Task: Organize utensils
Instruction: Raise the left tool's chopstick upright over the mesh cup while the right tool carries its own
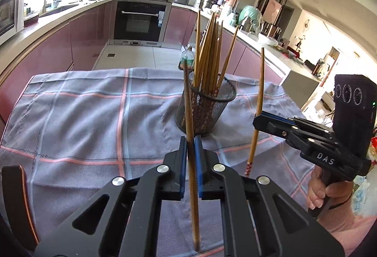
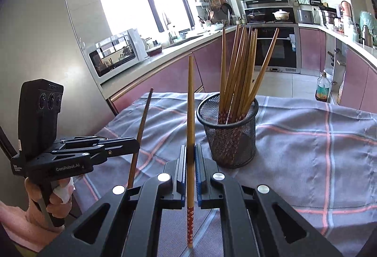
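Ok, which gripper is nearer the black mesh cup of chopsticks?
Right, narrowly. The right gripper sits just left of the black mesh cup, which looms larger there. The left gripper faces it from slightly farther back.

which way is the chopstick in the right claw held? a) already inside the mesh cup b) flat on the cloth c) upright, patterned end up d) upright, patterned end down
d: the right claw is shut on the chopstick, which stands upright with its red patterned end below the claw, beside the mesh cup and not in it.
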{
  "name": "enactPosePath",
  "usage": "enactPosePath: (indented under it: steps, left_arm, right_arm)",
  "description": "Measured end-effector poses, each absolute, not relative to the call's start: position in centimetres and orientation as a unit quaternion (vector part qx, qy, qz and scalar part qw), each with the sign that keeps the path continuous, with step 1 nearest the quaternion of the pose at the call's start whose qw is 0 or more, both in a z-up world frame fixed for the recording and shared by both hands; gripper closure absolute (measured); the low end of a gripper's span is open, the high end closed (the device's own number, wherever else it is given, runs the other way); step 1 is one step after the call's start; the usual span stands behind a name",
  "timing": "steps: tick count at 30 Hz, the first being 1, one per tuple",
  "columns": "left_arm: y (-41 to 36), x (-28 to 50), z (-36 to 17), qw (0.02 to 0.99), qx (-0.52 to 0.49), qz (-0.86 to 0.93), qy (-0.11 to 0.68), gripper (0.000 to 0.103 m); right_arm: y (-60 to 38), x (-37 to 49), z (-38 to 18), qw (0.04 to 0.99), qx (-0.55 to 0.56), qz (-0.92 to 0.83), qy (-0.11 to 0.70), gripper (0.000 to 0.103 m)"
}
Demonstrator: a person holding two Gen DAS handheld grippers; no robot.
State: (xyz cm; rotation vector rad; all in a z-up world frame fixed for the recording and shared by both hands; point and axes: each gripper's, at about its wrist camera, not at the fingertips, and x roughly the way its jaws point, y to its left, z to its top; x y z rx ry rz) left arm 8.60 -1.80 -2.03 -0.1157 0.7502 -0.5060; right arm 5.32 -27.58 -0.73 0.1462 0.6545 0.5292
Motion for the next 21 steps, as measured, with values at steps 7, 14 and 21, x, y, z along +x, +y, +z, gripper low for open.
enactPosePath:
  steps: [7,14,21]
  left_arm:
    - [-1.3,8.2,0.7,0.904,-0.066,-0.261,0.331,0.098]
    - [-2.6,9.4,-1.9,0.896,-0.030,-0.239,0.372,0.080]
    - [-4.7,12.1,-7.2,0.877,0.004,-0.211,0.432,0.078]
  right_arm:
    - [-28.0,5.3,1.0,0.919,0.073,0.257,0.290,0.097]
    - [-28.1,5.4,1.3,0.920,0.073,0.256,0.286,0.098]
    - [-28.1,5.4,0.9,0.920,0.071,0.254,0.289,0.098]
